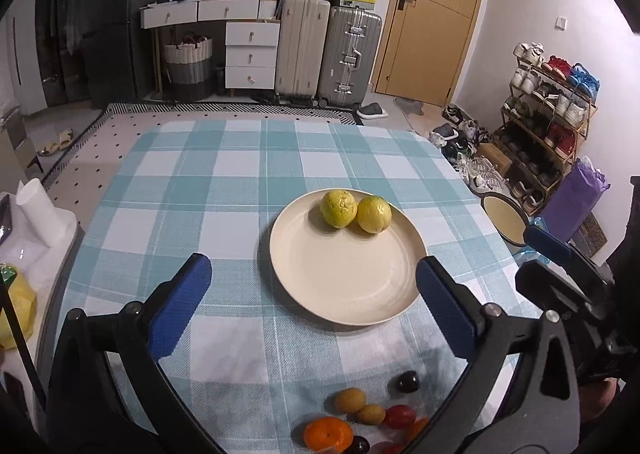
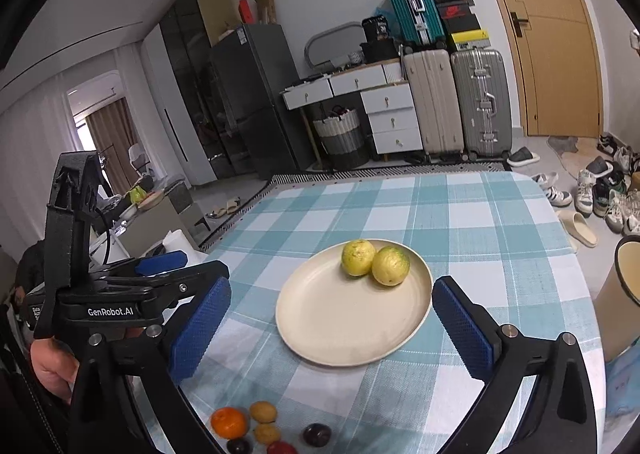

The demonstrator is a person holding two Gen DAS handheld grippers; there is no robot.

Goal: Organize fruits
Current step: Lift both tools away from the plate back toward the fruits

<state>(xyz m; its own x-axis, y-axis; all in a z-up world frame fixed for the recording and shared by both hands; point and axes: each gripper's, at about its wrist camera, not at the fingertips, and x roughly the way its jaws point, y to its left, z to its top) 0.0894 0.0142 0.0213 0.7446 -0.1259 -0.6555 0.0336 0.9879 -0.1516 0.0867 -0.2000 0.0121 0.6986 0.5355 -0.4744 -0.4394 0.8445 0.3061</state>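
Both your claws stand wide with nothing between the pads: the left gripper (image 1: pixel 314 294) and the right gripper (image 2: pixel 332 328) hang above the table (image 1: pixel 168 190), each framing the plate (image 1: pixel 340 278). Two guavas (image 1: pixel 338 208) already sit on the plate, touching each other, against its far rim. That reads as a drop just made, so you look to be between placements, with the sorting only begun.

The rest of the fruit lies loose on the cloth near the table's near edge, below your claws: an orange (image 1: pixel 328 433), two small yellow-brown fruits (image 1: pixel 350 400), a red one (image 1: pixel 399 416) and a dark plum (image 1: pixel 408 381), with more cut off by the frame. They lie close together, some touching, so the next pick probably calls for tipping a claw down and choosing an outlying piece, likely the plum or the orange, to avoid nudging its neighbours. Round fruit rolls; close gently and set it in the plate's open middle.

The table wears a teal and white checked cloth. A second dish (image 1: pixel 505 220) sits off the right edge. Beyond the far edge are suitcases (image 1: pixel 348 54), white drawers (image 1: pixel 251 54), a wooden door (image 1: pixel 436 14), and a shoe rack (image 1: pixel 548 114) on the right.
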